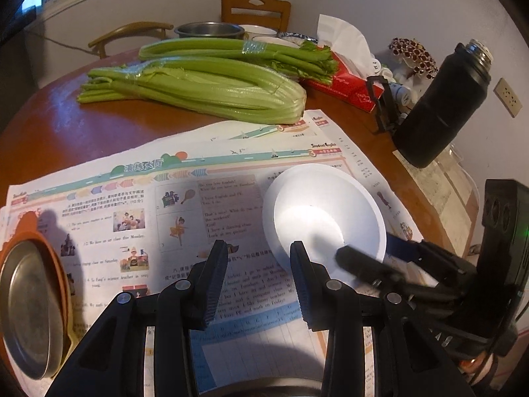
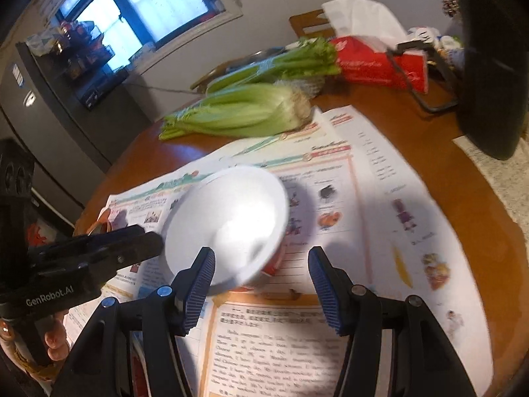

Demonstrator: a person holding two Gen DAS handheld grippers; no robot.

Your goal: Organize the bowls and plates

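A white bowl (image 1: 325, 218) is seen right of centre in the left wrist view, resting on printed worksheets (image 1: 132, 218) spread over a round brown table (image 1: 66, 122). The bowl is plain, smooth and shallow, with a wide flaring rim and a bright glare on its inner floor; it appears slightly tilted. In the right wrist view the same bowl (image 2: 228, 221) is blurred and lies just left of centre.

The left gripper (image 1: 259, 284) is shown at the bottom of its view with its jaws spread and nothing between them; the bowl's near rim lies just beyond its right-hand finger. The right gripper (image 2: 261, 289) likewise has its blue-padded jaws standing apart, empty, with the bowl's rim partly hidden behind its left-hand finger; whether it touches cannot be told.

At the lower left edge of the left wrist view a metal plate (image 1: 29, 307) is seated in an orange tray (image 1: 36, 231). Two celery bunches (image 1: 205, 89) are laid across the upper table, beside a red tissue box (image 1: 347, 86) and a black flask (image 1: 443, 106).
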